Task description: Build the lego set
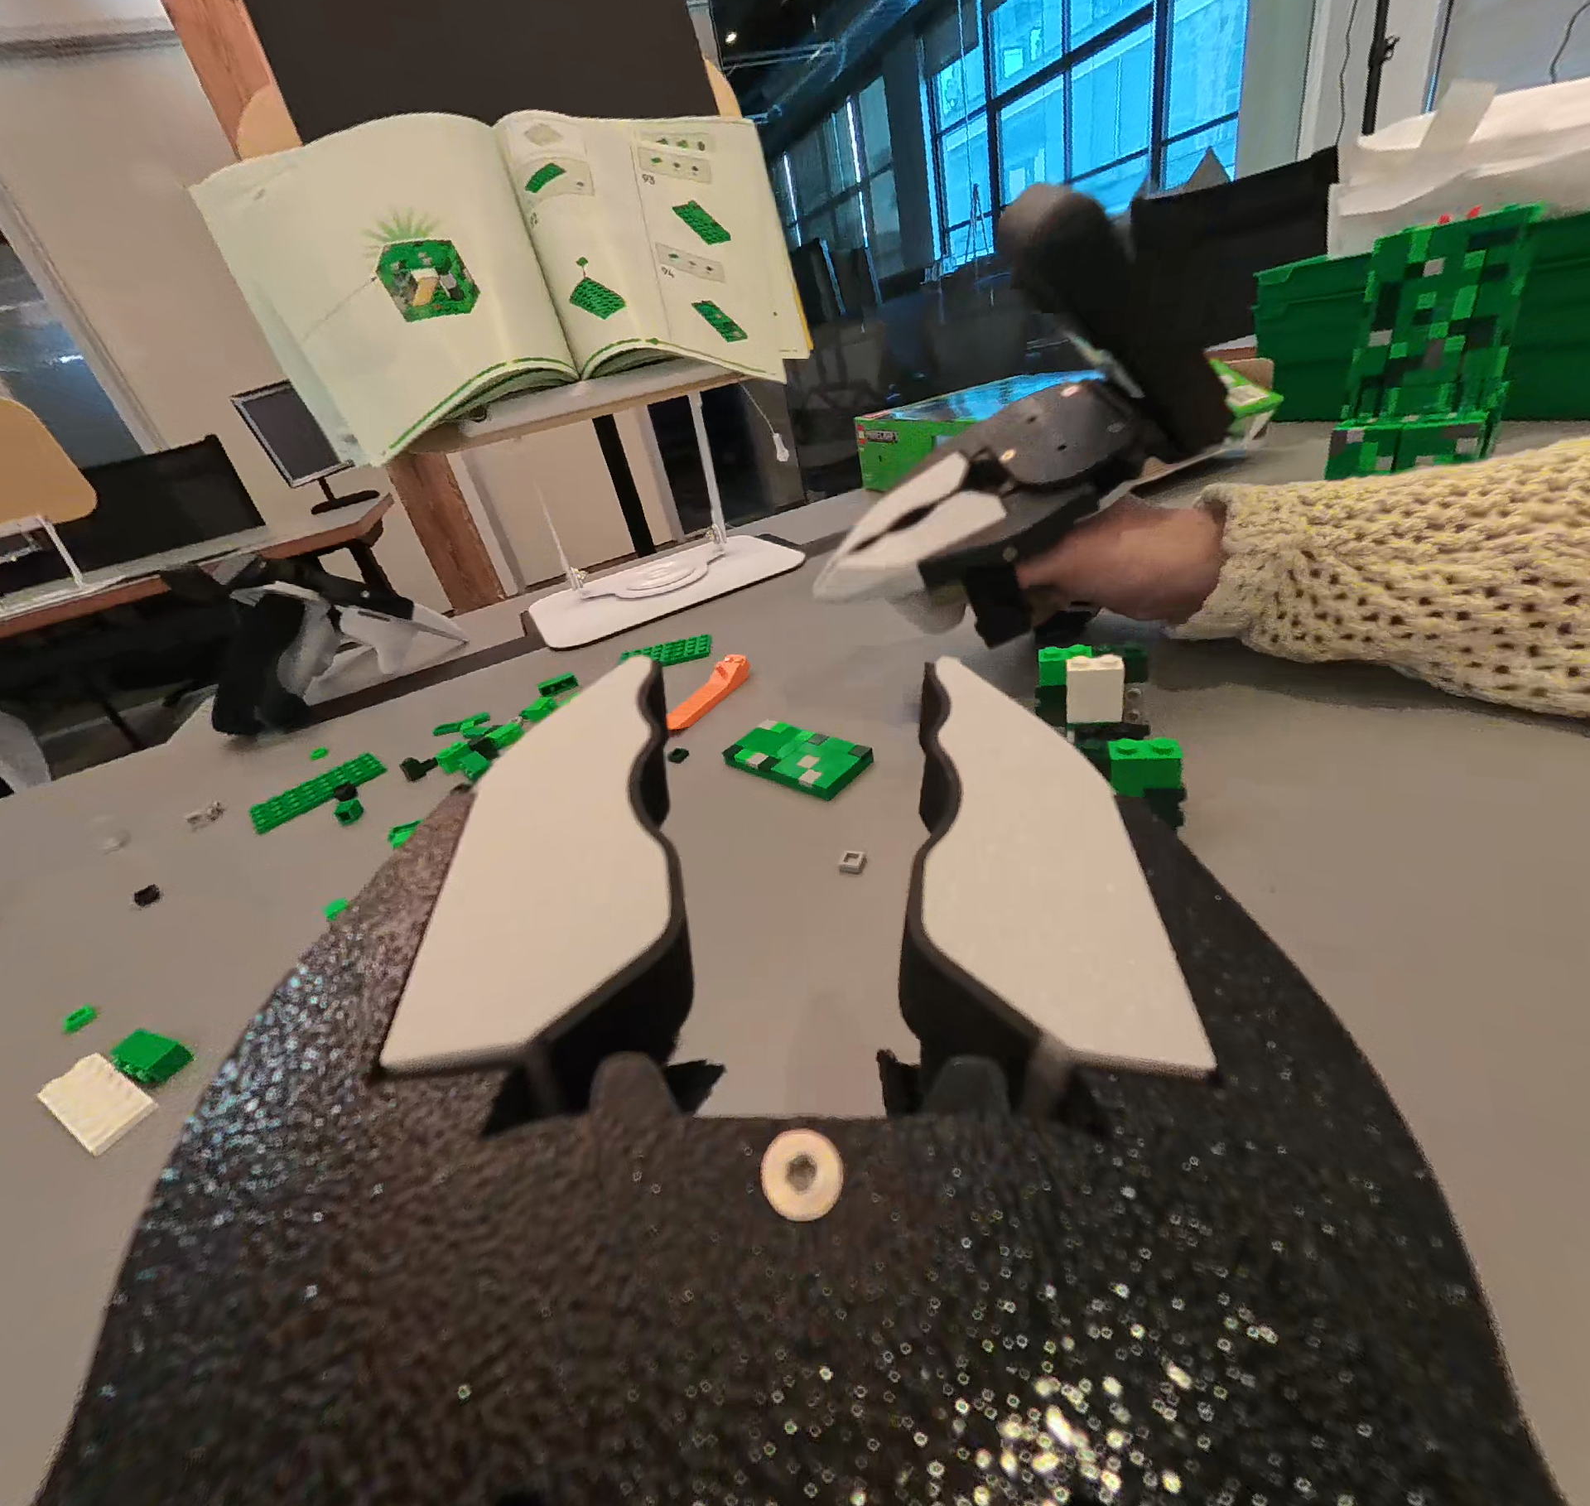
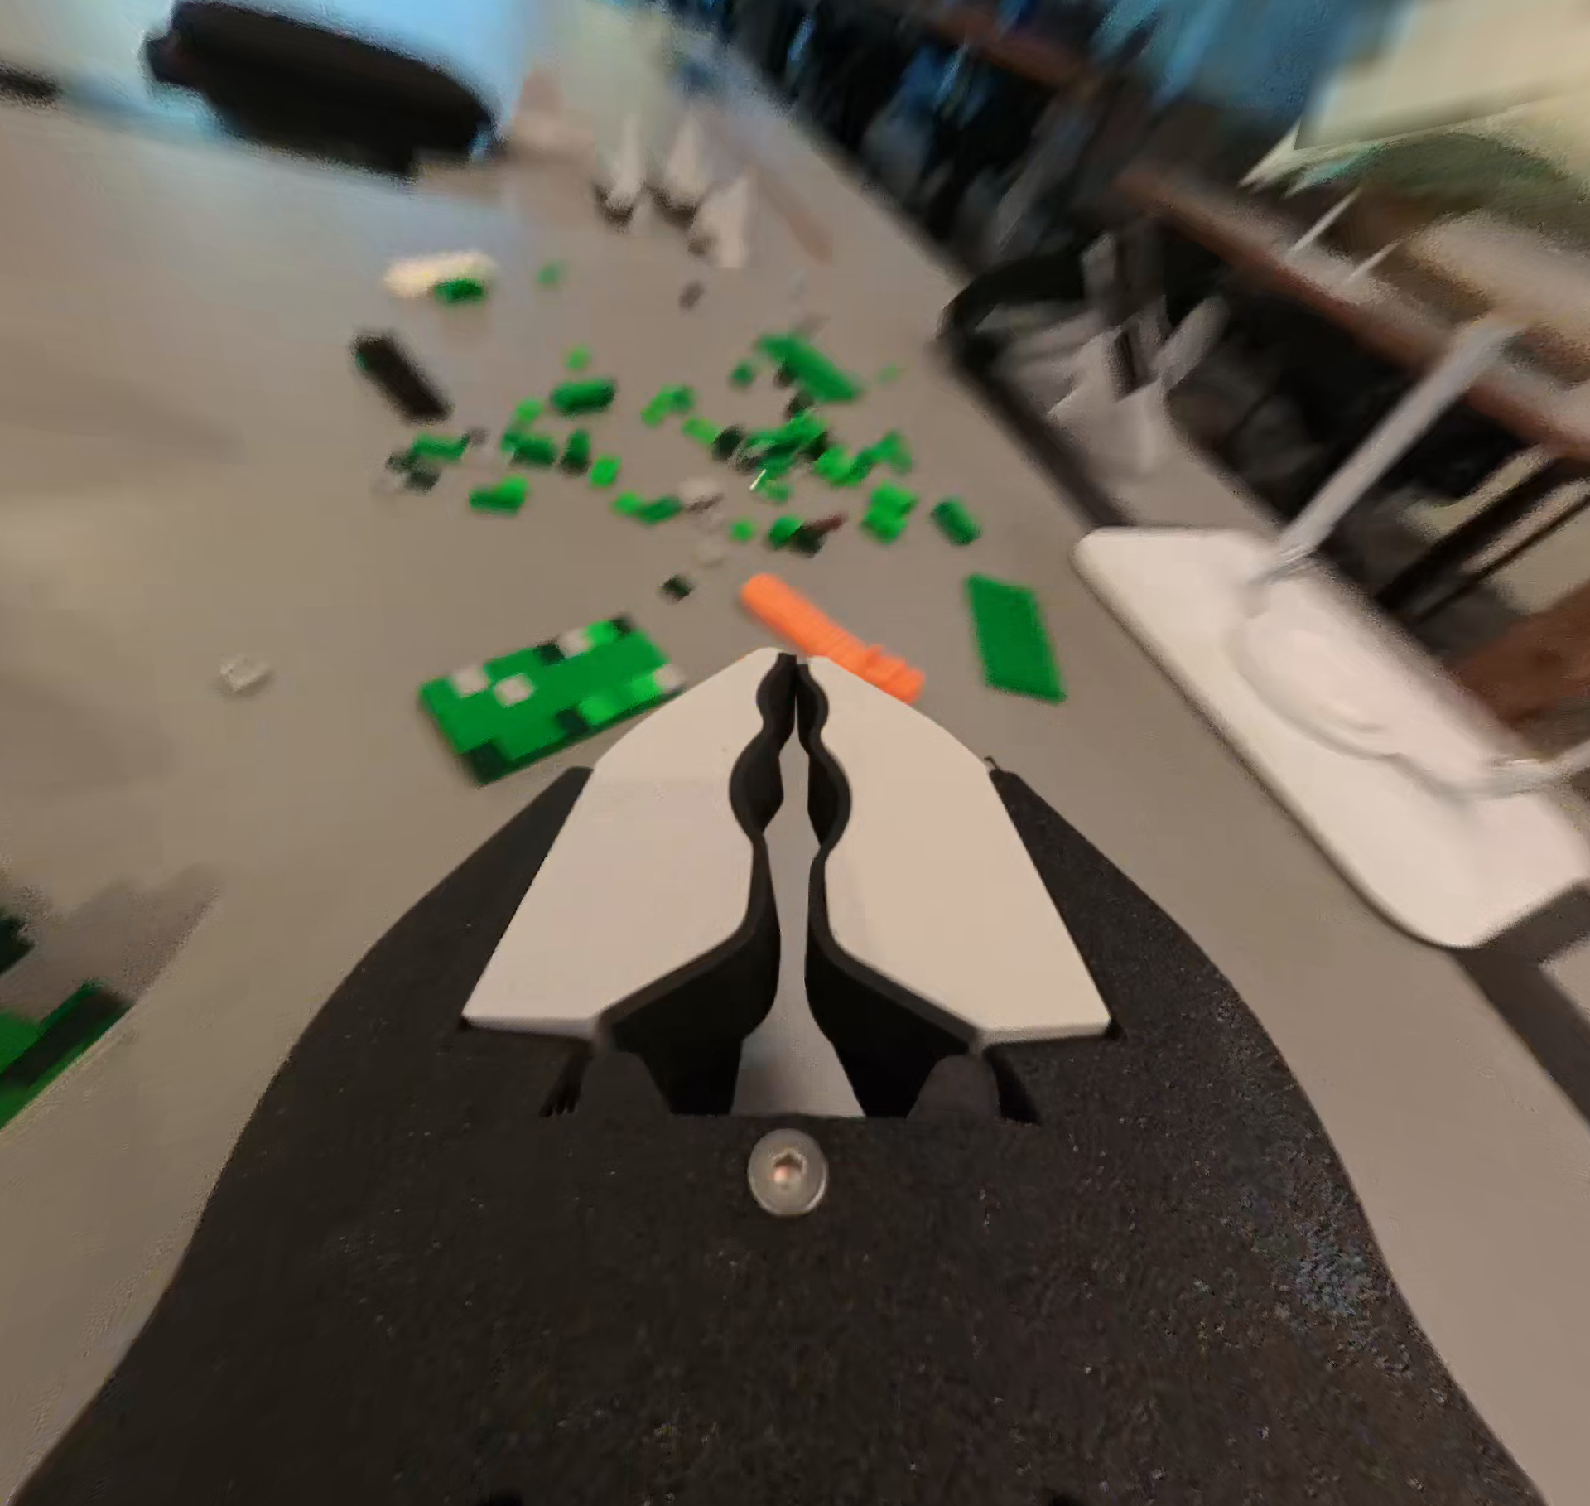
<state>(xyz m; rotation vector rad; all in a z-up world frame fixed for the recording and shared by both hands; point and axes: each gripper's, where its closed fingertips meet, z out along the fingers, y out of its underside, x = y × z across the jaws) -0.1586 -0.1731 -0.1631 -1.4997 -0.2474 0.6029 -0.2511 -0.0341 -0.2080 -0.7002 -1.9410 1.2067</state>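
My left gripper (image 1: 793, 677) is open and empty above the grey table (image 1: 1291, 905). Ahead of it lie a flat green patchwork plate (image 1: 798, 759), an orange brick separator (image 1: 710, 690) and a small grey tile (image 1: 851, 861). A block of green bricks with a white brick (image 1: 1101, 712) sits at the right. My right gripper (image 2: 792, 662) is shut with nothing between its tips. It also shows in the left wrist view (image 1: 839, 574), held by a hand in a knit sleeve. The patchwork plate (image 2: 551, 690) and separator (image 2: 826, 634) lie just beyond its tips. That view is blurred.
Loose green pieces (image 1: 447, 755) are scattered at the left and show in the right wrist view (image 2: 731, 449). An open instruction book (image 1: 499, 260) rests on a white stand (image 1: 662, 582). A tall green figure (image 1: 1437, 346), a set box (image 1: 946, 423) and a white plate (image 1: 95, 1103) are around. There is about 20 centimetres between the tips of the two grippers.
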